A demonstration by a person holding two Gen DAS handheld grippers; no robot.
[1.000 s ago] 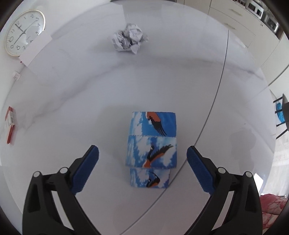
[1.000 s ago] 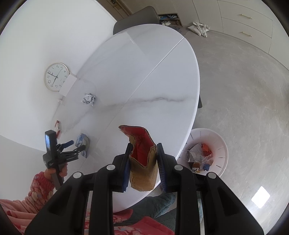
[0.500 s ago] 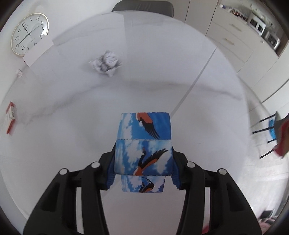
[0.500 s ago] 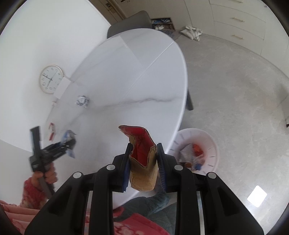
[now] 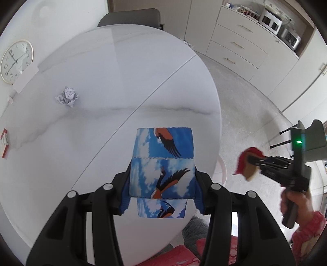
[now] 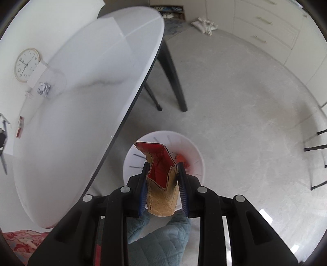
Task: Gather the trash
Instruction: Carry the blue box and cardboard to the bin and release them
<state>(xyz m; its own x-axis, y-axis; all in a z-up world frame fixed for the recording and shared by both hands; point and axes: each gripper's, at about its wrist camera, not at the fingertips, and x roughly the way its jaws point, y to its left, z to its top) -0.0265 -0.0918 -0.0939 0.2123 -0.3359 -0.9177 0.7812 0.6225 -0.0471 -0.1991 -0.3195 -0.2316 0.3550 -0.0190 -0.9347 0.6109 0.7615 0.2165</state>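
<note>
My left gripper (image 5: 161, 194) is shut on a blue packet with bird pictures (image 5: 163, 163) and holds it above the white marble table (image 5: 102, 81). My right gripper (image 6: 163, 184) is shut on a torn red-and-brown carton piece (image 6: 161, 178) and holds it over the white waste bin (image 6: 194, 155) on the floor beside the table (image 6: 81, 102). The right gripper with the carton piece (image 5: 247, 163) also shows at the right of the left wrist view. A crumpled paper ball (image 5: 67, 96) lies on the table's far left; it also shows in the right wrist view (image 6: 44, 88).
A small red-and-white box (image 5: 4, 143) lies at the table's left edge. A wall clock (image 5: 16, 61) hangs behind. A grey chair (image 5: 130, 17) stands at the far side. Black table legs (image 6: 171, 77) stand near the bin. Cabinets (image 5: 245, 41) line the room.
My left gripper closed on the blue packet and lifted it off the table. My right gripper moved with the carton piece off the table's edge to above the bin.
</note>
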